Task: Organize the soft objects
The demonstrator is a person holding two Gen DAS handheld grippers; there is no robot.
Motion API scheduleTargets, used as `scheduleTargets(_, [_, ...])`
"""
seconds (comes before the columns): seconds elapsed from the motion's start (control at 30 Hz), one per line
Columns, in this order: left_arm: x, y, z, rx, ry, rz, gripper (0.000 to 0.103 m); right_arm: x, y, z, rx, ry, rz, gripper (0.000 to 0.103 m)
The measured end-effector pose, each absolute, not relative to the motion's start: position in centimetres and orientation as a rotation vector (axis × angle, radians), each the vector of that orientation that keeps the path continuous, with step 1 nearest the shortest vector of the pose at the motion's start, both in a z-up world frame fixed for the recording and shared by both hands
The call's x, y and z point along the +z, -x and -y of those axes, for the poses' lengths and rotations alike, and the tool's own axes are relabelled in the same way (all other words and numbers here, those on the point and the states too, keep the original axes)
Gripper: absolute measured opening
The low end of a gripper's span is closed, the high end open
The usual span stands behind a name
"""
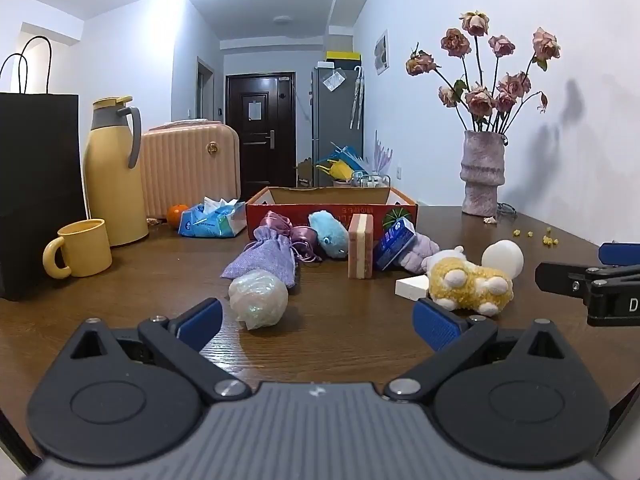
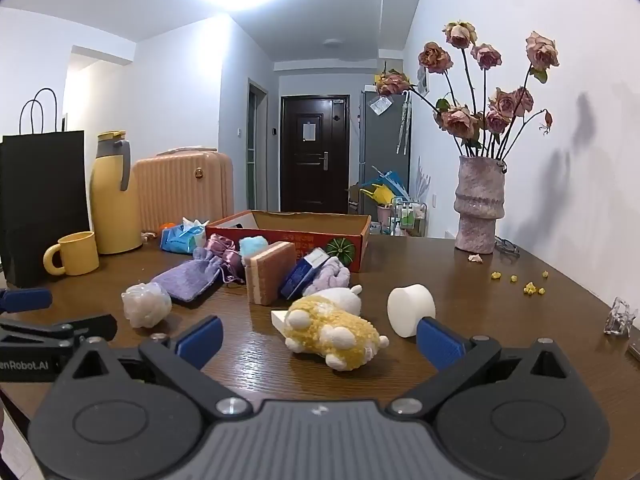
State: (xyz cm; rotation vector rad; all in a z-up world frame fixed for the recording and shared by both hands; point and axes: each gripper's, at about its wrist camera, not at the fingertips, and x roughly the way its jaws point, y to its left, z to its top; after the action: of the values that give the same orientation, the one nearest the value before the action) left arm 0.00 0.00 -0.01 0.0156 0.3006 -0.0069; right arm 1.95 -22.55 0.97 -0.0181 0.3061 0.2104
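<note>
Soft things lie on the brown table in front of a red cardboard box [image 1: 332, 210] [image 2: 348, 248]. A yellow-and-white plush [image 1: 468, 286] [image 2: 336, 334], a clear bag of stuffing [image 1: 258, 300] [image 2: 146, 304], a purple pouch [image 1: 264, 258] [image 2: 188, 278], a blue plush [image 1: 328, 234], a pink sponge [image 1: 360, 246] [image 2: 270, 278] and a white foam cylinder [image 1: 503, 258] [image 2: 410, 308] show. My left gripper [image 1: 318, 322] stands open, just short of the stuffing bag. My right gripper [image 2: 320, 338] is open too, with the plush lying just beyond its fingers, untouched.
At the left stand a yellow mug [image 1: 80, 254], a yellow thermos [image 1: 114, 172] and a black paper bag [image 1: 36, 192]. A vase of dried roses [image 1: 482, 172] [image 2: 478, 204] is at the back right. A tissue pack [image 1: 214, 220], a blue carton [image 1: 396, 246] and yellow crumbs [image 2: 530, 286] also lie on the table.
</note>
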Motion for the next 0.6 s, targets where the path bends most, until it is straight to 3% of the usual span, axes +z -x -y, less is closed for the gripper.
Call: scheduleTargets(0.6, [0.09,0.13,-0.17,-0.008,-0.008,-0.306,0.103,1.12,-1.86,22.32,0.209,0.028,-0.314,0.103])
